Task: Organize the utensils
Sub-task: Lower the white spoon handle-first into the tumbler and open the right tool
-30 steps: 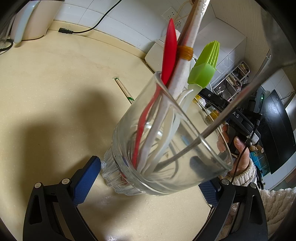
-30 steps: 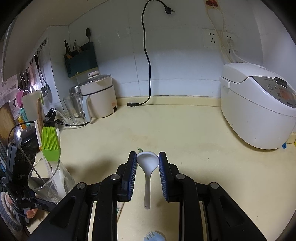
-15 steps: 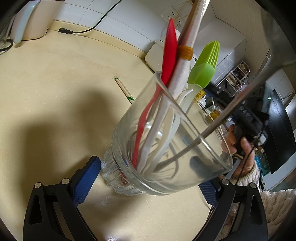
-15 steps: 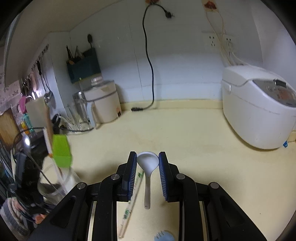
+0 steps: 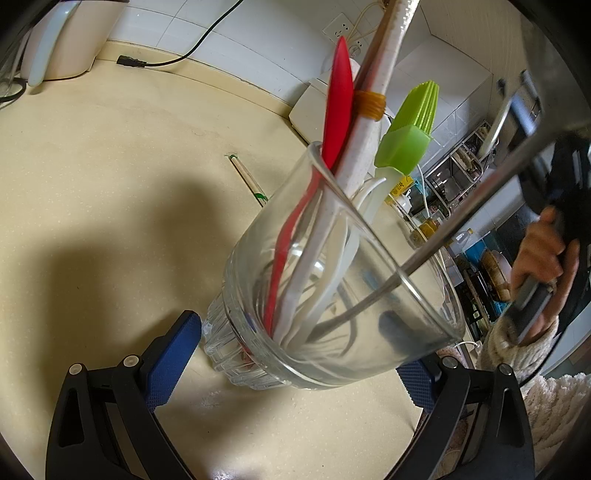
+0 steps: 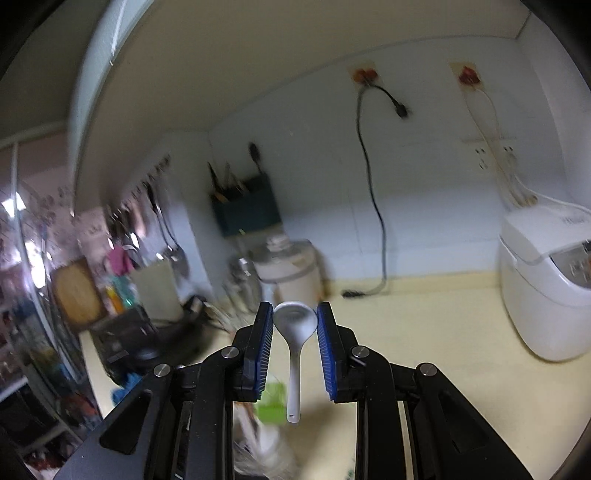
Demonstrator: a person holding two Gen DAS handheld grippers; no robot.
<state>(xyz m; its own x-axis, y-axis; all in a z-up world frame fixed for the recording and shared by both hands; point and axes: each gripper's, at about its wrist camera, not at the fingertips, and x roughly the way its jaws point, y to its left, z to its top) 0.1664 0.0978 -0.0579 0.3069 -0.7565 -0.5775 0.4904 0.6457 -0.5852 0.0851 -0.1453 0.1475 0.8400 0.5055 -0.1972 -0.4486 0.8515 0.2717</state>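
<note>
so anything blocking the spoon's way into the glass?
The glass mouth is partly taken: red spatula, green brush, white handles and a metal rod lean across it. The near side of the rim looks free. The right claw grips the spoon.

Cream countertop [image 5: 110,155] meets white tiled wall [image 5: 258,33] with sockets [image 6: 495,151].

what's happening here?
A person is sorting utensils with hand-held tongs. The left tongs grip a tilted glass holding a red spatula, a green brush and other handles. The right tongs pinch a white spoon by its bowl, above the counter. One chopstick lies loose.
</note>
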